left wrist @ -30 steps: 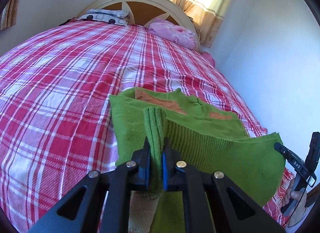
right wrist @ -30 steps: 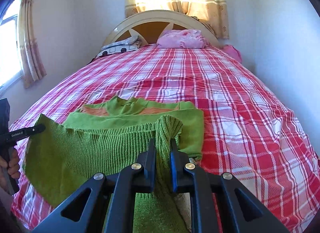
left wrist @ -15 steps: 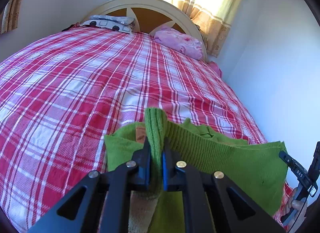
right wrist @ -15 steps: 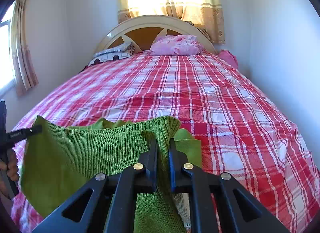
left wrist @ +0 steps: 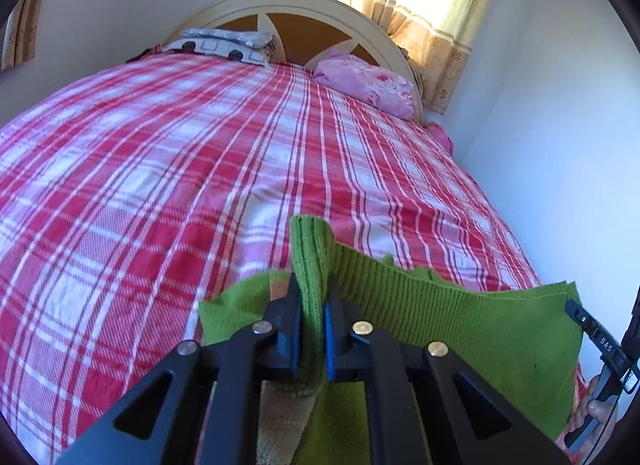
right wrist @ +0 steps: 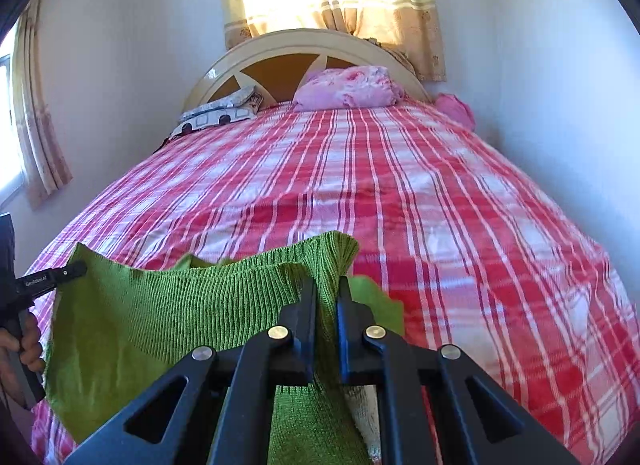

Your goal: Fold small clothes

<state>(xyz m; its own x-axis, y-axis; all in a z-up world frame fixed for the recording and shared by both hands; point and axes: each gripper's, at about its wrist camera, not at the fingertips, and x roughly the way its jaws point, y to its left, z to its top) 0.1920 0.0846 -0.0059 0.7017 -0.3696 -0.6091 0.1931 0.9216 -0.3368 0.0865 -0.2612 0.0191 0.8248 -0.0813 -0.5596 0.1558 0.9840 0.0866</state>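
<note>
**Hem carried up over the body, fold nearly laid**

Both jaws clenched on the ribbed hem of the green sweater [left wrist: 460, 317], one corner each. Left gripper [left wrist: 312, 297] has the corner on my left, the right gripper [right wrist: 326, 301] the other. From the left wrist I can see my right hand [left wrist: 596, 413] on its handle at frame edge; from the right wrist, my left hand [right wrist: 24, 345] the same way.

What changed over the last second:
- A second ago the sweater body lay spread ahead of me on the bed [left wrist: 160, 185], orange inner neck panel showing beyond the hem.
- Now the hem stands in front of almost all of it. Only a sliver of lower layer shows left of the left jaws, and a small flap right of the right jaws.
- The plaid bedspread fills the view past the hem; the pink pillow [right wrist: 348, 87] and headboard [right wrist: 304, 45] sit larger in frame.
- Grip unchanged on both sides, no slip visible.

What that means, my read: this is the bottom-to-top fold, hem travelling toward the neck. Edge sags a little between the two grippers. I can't see the neckline under the raised fabric, so alignment is a guess. Next would be lower the hem flat, then let go both sides.
</note>
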